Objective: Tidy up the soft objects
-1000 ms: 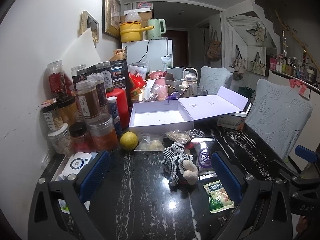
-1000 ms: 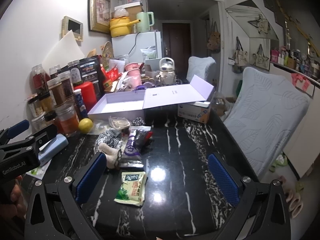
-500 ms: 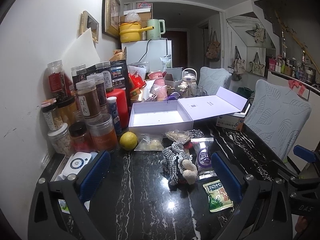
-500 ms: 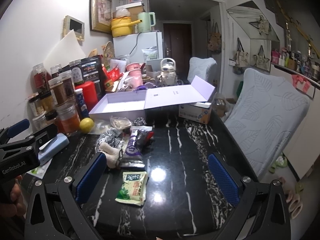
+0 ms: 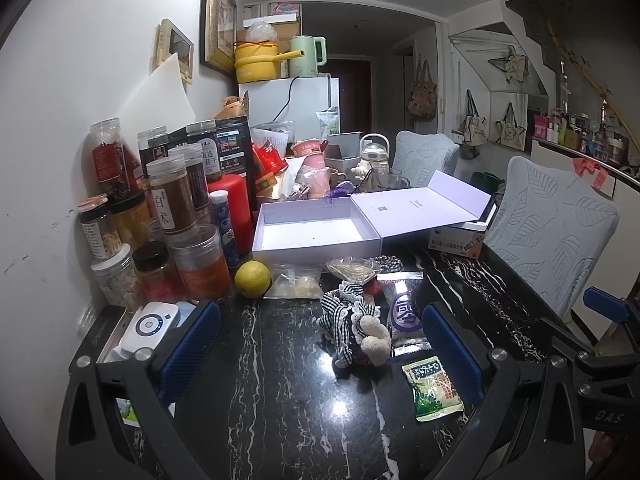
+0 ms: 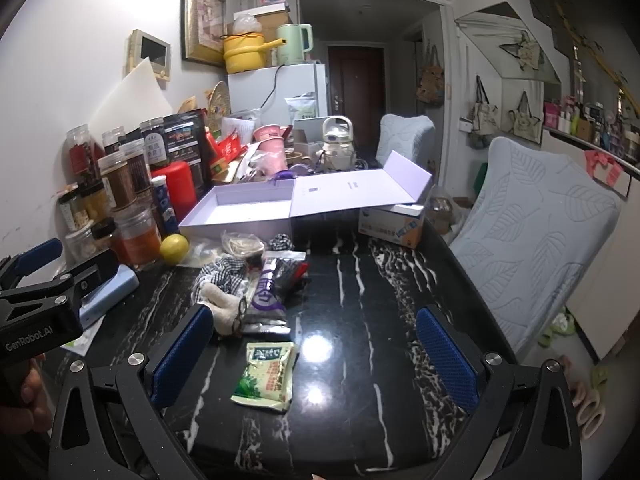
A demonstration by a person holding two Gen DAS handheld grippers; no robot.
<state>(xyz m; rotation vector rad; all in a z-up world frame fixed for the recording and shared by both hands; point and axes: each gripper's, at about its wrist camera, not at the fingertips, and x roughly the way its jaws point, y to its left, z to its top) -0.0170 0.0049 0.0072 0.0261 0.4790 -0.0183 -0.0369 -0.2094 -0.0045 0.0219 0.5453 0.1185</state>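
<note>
A plush toy in black-and-white checked cloth [image 5: 354, 326] lies on the black marble table [image 5: 280, 392], also in the right wrist view [image 6: 220, 284]. A purple-and-silver snack packet [image 5: 404, 316] lies beside it and a green packet [image 5: 434, 388] nearer me, also in the right wrist view [image 6: 266, 376]. An open, empty lilac box [image 5: 316, 230] stands behind them. My left gripper [image 5: 320, 352] is open and empty, short of the toy. My right gripper [image 6: 312, 354] is open and empty above the green packet.
Several jars [image 5: 172, 200] and a red can crowd the left wall. A lemon [image 5: 252, 279] and clear bags [image 5: 296, 286] lie before the box. A white device [image 5: 150, 324] sits at the left edge. Padded chairs [image 6: 532, 232] stand to the right.
Both views have shifted only slightly. Nothing on the table has moved, and both grippers stay open.
</note>
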